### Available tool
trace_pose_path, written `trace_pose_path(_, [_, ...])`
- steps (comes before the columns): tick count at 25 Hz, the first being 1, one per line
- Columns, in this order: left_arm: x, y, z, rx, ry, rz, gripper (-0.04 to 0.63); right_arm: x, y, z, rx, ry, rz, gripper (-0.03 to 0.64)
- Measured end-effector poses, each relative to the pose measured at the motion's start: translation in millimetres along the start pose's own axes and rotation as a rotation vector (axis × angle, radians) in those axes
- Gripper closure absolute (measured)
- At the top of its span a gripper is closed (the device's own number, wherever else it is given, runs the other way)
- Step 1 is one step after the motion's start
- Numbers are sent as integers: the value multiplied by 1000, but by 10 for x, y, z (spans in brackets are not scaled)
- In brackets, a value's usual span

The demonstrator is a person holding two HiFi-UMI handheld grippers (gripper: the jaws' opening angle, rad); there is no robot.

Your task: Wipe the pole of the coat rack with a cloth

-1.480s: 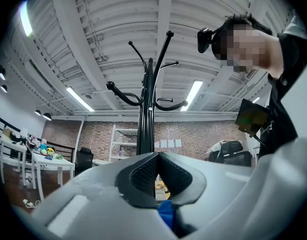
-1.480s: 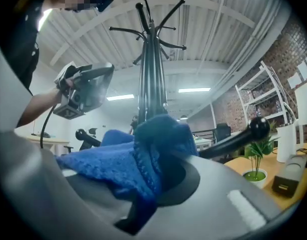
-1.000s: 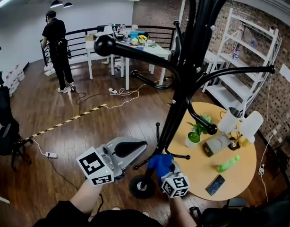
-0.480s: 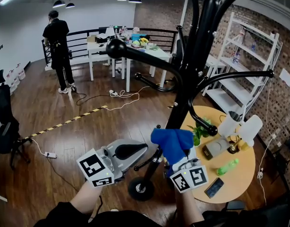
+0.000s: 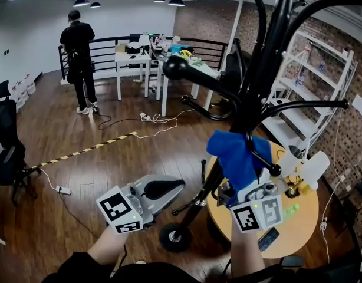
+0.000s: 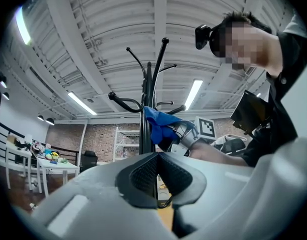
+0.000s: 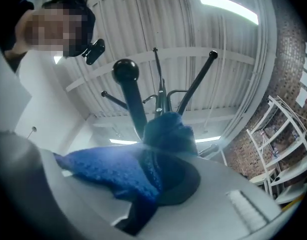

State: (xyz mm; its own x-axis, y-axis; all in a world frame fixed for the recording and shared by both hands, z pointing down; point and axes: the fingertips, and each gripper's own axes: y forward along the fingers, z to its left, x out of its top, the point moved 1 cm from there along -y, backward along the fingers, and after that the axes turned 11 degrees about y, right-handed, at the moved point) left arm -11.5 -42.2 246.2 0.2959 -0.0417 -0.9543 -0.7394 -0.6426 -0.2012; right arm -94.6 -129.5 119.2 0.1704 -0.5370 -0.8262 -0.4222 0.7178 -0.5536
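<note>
The black coat rack pole rises at a slant from its round base past its curved hook arms. A blue cloth is pressed against the pole about halfway up, just under the lower hooks. My right gripper is shut on the cloth, which covers its jaws; in the right gripper view the cloth bunches between the jaws against the pole. My left gripper hangs lower left, apart from the pole, jaws shut and empty. In the left gripper view the pole and the cloth show ahead.
A round wooden table stands right of the rack with a potted plant, lamps, a green bottle and a phone. White shelves line the brick wall. A person stands far back left by white tables. Cables and a power strip lie on the floor.
My right gripper has slid the blue cloth up the pole, from near the base to just under the lower hooks. The left gripper has stayed in place.
</note>
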Motion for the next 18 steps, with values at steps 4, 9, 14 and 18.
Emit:
trace_pose_path(4, [-13,-16,14,-3,-5,3,591,-146,-71,2,-7,-20,25,591])
trace_pose_path(9, [-65,-1,0,-19,-15,15,591,-629,-367,-60,-37,-22,93,591])
trace_pose_path(14, [-97,17,17,-23,-20,22,591,-1315,-802,-165,-99,47,212,591])
trace_pose_path(18, [-132,24,36,-19,-29,29,591,-1849,-1146,-240,-162,130,319,591])
